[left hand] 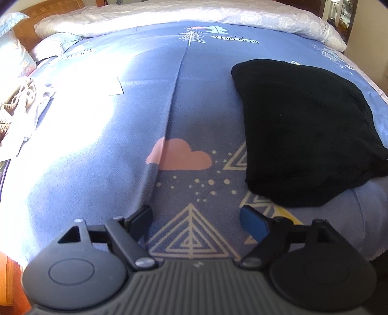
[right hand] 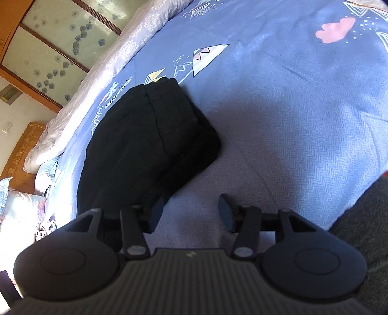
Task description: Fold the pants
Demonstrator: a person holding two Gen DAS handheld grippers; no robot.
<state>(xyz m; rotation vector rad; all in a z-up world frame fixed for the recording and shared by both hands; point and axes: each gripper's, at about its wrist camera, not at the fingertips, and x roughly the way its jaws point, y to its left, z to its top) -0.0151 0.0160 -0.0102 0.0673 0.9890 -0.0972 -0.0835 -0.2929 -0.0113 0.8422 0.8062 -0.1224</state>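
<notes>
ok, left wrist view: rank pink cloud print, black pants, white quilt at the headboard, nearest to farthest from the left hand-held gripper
1. Pink cloud print: on the blue bedspread, just ahead of the open left hand-held gripper.
2. Black pants: folded bundle, ahead and to the right; its near edge may rival the cloud, so 1 and 2 are close.
3. White quilt: bunched along the far end of the bed.

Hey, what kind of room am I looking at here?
Most likely a bedroom: black pants lie on a bed's blue patterned sheet, with a rolled quilt and a wooden headboard behind.
</notes>
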